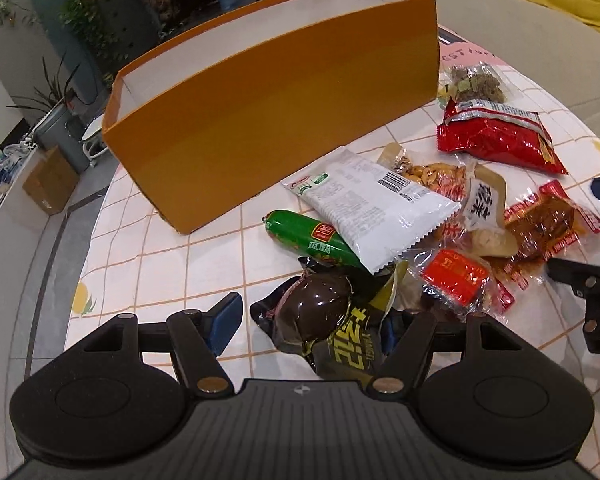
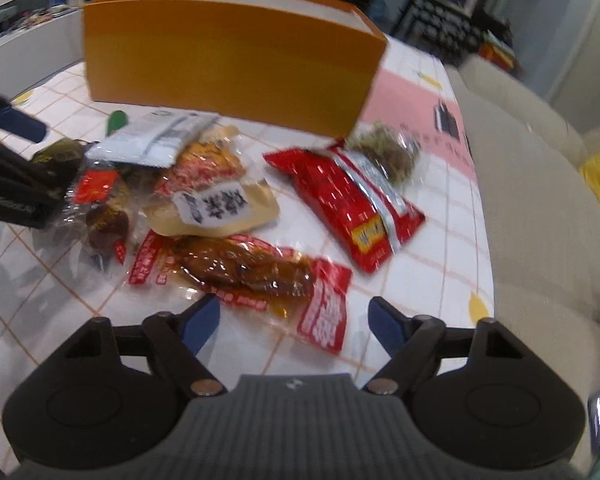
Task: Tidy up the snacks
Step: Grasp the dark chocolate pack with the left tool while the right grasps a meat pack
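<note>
You're hovering the left gripper [image 1: 304, 322] over the dark egg packet [image 1: 320, 320], which is lying between its wide-open jaws, untouched as far as I can tell. The right gripper [image 2: 294, 320] is open, holding nothing, straddling the near end of the brown meat packet [image 2: 244, 272], long axis running left to right. The orange box [image 1: 268, 120] is sitting behind the pile.

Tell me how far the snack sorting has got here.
Done: nothing visible; what shows of the orange box looks empty. In hand: nothing gripped; the left gripper straddles the dark packet, the right gripper the red-edged meat packet. Left: every snack on the table.
</note>
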A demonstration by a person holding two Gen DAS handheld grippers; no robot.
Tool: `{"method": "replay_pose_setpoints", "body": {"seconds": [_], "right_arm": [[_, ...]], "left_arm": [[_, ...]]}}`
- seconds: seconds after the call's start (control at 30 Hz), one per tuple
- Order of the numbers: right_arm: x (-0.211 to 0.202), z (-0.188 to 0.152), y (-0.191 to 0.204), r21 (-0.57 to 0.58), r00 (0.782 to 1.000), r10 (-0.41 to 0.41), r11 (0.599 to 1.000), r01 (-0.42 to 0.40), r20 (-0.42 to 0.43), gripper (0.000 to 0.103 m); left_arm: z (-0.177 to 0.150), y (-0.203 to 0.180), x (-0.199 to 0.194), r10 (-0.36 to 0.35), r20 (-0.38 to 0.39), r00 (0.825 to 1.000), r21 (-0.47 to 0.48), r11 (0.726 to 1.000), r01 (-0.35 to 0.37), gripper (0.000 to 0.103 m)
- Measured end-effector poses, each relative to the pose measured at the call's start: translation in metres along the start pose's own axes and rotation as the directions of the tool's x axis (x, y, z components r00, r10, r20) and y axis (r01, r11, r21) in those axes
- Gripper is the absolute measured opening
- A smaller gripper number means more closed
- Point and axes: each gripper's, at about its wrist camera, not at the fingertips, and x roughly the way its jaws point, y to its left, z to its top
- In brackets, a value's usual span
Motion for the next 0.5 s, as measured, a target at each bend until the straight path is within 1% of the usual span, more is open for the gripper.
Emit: {"method": "replay_pose_setpoints", "body": {"seconds": [0.03, 0.1, 0.17, 0.2, 0.23, 0.3, 0.33, 0.4, 0.5], "right_arm": [[-0.001, 0.000, 0.002, -0.015, 1.000, 0.011, 1.000, -0.011, 0.014, 0.062], [-0.002, 0.001, 0.004, -0.022, 0.999, 0.041, 0.999, -0.040, 0.023, 0.054], [-0.003, 0.002, 0.007, -0.036, 0.999, 0.042, 0.998, -0.041, 0.026, 0.049], [-0.004, 0.001, 0.009, -0.048, 0.999, 0.041, 0.998, -0.039, 0.030, 0.044], [-0.005, 0.001, 0.011, -0.062, 0.999, 0.037, 0.997, -0.034, 0.035, 0.033], [-0.007, 0.001, 0.013, -0.074, 0.999, 0.038, 0.997, -0.036, 0.032, 0.007], [-0.007, 0.000, 0.014, -0.072, 0.999, 0.037, 0.997, -0.035, 0.029, 0.000], [-0.006, 0.000, 0.013, -0.061, 0.999, 0.047, 0.997, -0.046, 0.011, 0.000], [-0.008, 0.001, 0.012, -0.053, 0.998, 0.051, 0.997, -0.050, 0.019, 0.000]], "left_arm": [[0.000, 0.000, 0.001, -0.006, -0.001, 1.000, 0.000, 1.000, 0.006, 0.080], [0.001, 0.000, 0.001, -0.025, -0.001, 1.000, -0.008, 1.000, 0.025, 0.077], [0.001, 0.001, 0.002, -0.043, -0.002, 0.999, -0.016, 0.999, 0.043, 0.071], [0.001, 0.001, 0.002, -0.050, -0.003, 0.999, -0.021, 0.999, 0.050, 0.068], [0.001, 0.002, 0.002, -0.054, -0.005, 0.999, -0.025, 0.998, 0.054, 0.060], [0.000, 0.002, 0.001, -0.056, -0.005, 0.998, -0.025, 0.998, 0.056, 0.054], [0.000, 0.002, 0.001, -0.056, -0.003, 0.998, -0.026, 0.998, 0.056, 0.051], [-0.001, 0.004, -0.001, -0.062, -0.002, 0.998, -0.039, 0.997, 0.062, 0.051], [-0.002, 0.008, -0.007, -0.078, 0.006, 0.997, -0.067, 0.995, 0.078, 0.049]]}}
